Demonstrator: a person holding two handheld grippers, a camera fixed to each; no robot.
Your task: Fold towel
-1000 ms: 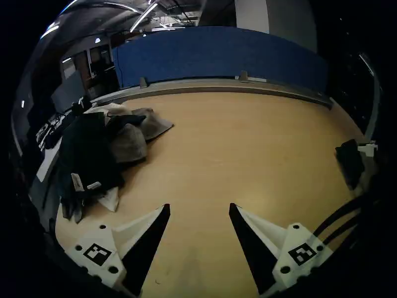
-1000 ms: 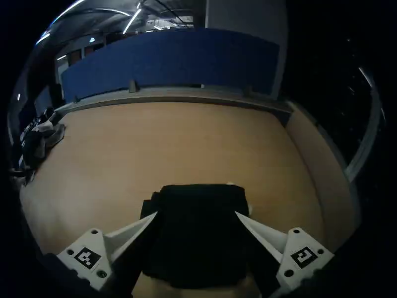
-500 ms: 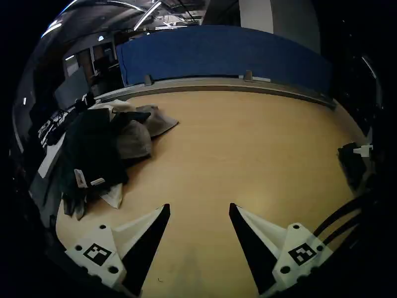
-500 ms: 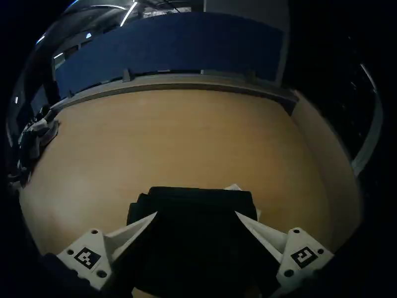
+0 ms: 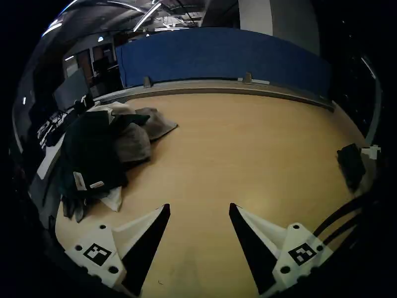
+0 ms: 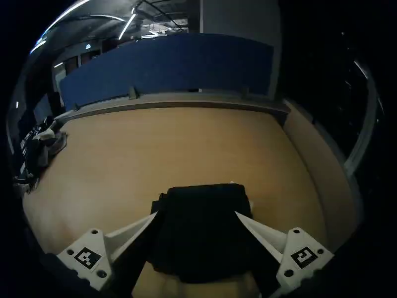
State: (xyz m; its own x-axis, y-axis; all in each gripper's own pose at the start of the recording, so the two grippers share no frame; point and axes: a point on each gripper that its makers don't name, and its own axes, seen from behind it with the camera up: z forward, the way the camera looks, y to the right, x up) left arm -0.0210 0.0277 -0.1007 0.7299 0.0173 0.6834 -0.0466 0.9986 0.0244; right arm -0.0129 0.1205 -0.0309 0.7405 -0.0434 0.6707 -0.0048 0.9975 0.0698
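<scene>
- The right gripper [image 6: 196,216], jaws wide open, is straddling the folded black towel [image 6: 203,226], lower centre.
- The left gripper [image 5: 198,208] is hovering open, empty.
- Snagging jaws could undo the fold.

Left gripper [image 5: 198,206] has its fingers [image 5: 144,238] spread wide over the bare wooden table [image 5: 238,144]. Messy pile of dark and grey towels [image 5: 104,149] off to the left, one dark folded towel [image 5: 350,166] at the far right, blue partition [image 5: 223,57] behind.

Office: wooden desk [image 5: 258,149], blue divider [image 5: 223,54].
</scene>
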